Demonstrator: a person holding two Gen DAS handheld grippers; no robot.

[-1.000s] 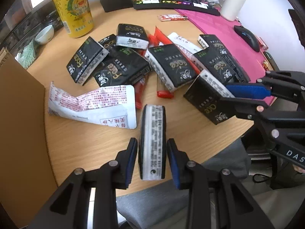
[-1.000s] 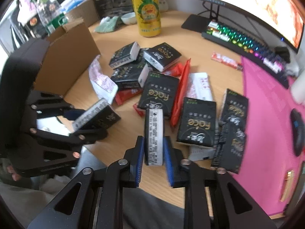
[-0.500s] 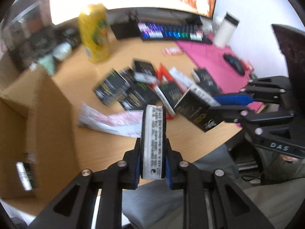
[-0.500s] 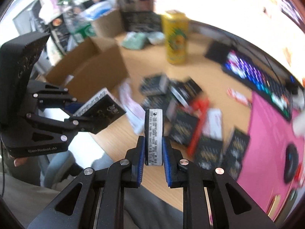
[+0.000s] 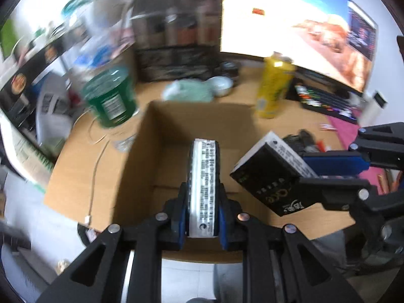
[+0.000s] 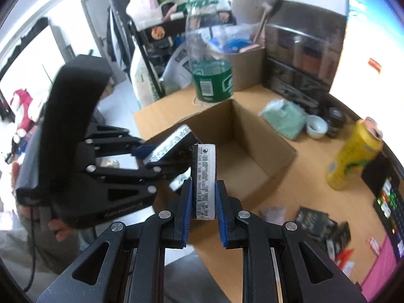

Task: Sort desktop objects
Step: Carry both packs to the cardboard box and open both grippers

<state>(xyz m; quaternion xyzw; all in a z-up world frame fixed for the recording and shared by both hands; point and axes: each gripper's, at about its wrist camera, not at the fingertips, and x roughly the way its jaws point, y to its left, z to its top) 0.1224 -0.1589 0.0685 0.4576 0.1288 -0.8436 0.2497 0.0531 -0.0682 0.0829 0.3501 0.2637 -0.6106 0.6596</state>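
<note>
Two tissue packs are up off the desk (image 6: 300, 189), one per claw, both at the open cardboard box (image 5: 199, 123).

1. Left claw (image 5: 202, 202): closed on the left pack (image 5: 203, 181). Blue pads press both broad faces. The pack stands edge-on, white barcode side twd. the camera, and hangs over the box opening, approx. centre.
2. Right claw (image 6: 203, 209): closed on the right pack (image 6: 203, 181), also edge-on, printed white side up. In the left wrist view we see this pack tilted, black face w/ gold lettering showing, above the right part of the box, near side.
3. Relation: in the right wrist view the two packs sit just beside each other at the near-left part of the box. We cannot tell whether they touch.
4. Box: flat on the desk, top open, inside bare brown where visible.

Ref. items:
- green bottle (image 6: 213, 80), far-left of the box.
- yellow can (image 6: 353, 151), upright, right of the box.
- pale bowl (image 6: 315, 126), beyond the box, far side.
- monitor (image 5: 303, 25) and keyboard (image 5: 325, 101), far right.
- loose black packs (image 6: 315, 224), blurred, on the desk near right, well apart from the box.
</note>
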